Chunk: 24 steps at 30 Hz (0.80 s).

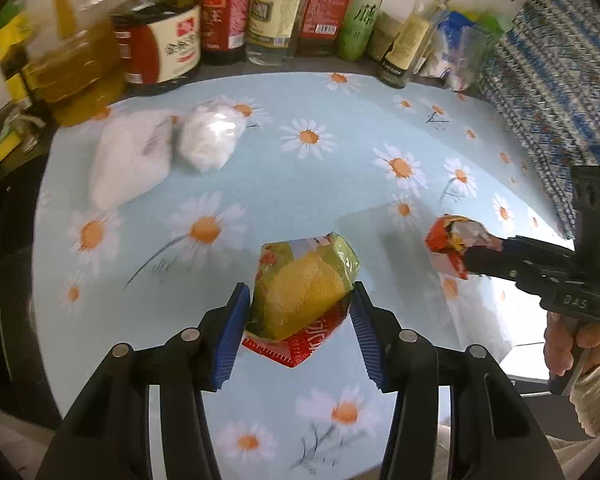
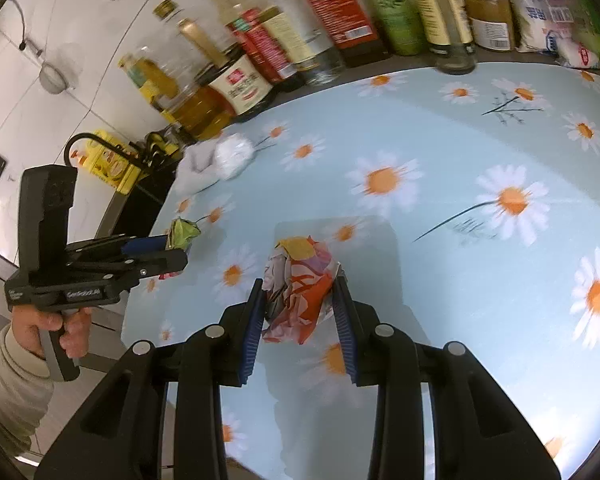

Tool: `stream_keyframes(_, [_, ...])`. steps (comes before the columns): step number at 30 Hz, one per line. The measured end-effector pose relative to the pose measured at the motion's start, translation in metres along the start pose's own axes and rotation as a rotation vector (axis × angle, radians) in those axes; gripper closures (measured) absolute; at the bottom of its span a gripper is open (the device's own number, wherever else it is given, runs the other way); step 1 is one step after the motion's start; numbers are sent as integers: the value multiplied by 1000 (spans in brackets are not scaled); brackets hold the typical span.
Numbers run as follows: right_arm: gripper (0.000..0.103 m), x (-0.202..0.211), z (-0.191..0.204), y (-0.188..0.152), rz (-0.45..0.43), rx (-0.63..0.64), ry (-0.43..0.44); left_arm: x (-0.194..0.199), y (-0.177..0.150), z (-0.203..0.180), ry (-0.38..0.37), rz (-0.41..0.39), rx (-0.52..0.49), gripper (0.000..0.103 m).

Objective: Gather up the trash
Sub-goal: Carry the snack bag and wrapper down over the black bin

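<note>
My left gripper (image 1: 300, 300) is shut on a green, yellow and red snack wrapper (image 1: 304, 292), held above the daisy tablecloth (image 1: 340, 168). From the right wrist view the same left gripper (image 2: 178, 246) shows at the left with the green wrapper (image 2: 184, 234) at its tip. My right gripper (image 2: 300, 292) is shut on a crumpled orange and white wrapper (image 2: 300, 292), also lifted off the cloth. In the left wrist view, that right gripper (image 1: 466, 252) enters from the right with its orange wrapper (image 1: 452, 240). Two white crumpled tissues (image 1: 172, 148) lie at the cloth's far left.
A row of sauce, oil and vinegar bottles (image 1: 276, 12) lines the back of the table. A patterned blue cloth (image 1: 552, 100) hangs at the right. White bags (image 2: 548, 16) sit at the back right. A hand and a cream sleeve (image 2: 16, 380) hold the left gripper.
</note>
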State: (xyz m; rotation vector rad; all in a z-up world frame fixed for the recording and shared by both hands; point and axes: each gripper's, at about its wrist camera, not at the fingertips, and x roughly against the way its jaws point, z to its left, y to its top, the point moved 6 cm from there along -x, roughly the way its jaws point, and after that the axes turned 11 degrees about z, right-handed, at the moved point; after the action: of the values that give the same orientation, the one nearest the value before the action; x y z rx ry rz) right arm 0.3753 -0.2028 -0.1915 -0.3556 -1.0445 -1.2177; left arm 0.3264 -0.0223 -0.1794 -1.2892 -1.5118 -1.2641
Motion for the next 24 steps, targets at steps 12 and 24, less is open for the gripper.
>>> stream_keyframes(12, [68,-21,102,-66,13,48,-22,44,-94,25,-31,-90,16,54])
stream_keyframes(24, [68,-50,169,-139,55,29,-54,51,-182,45,-99,-106,28,54])
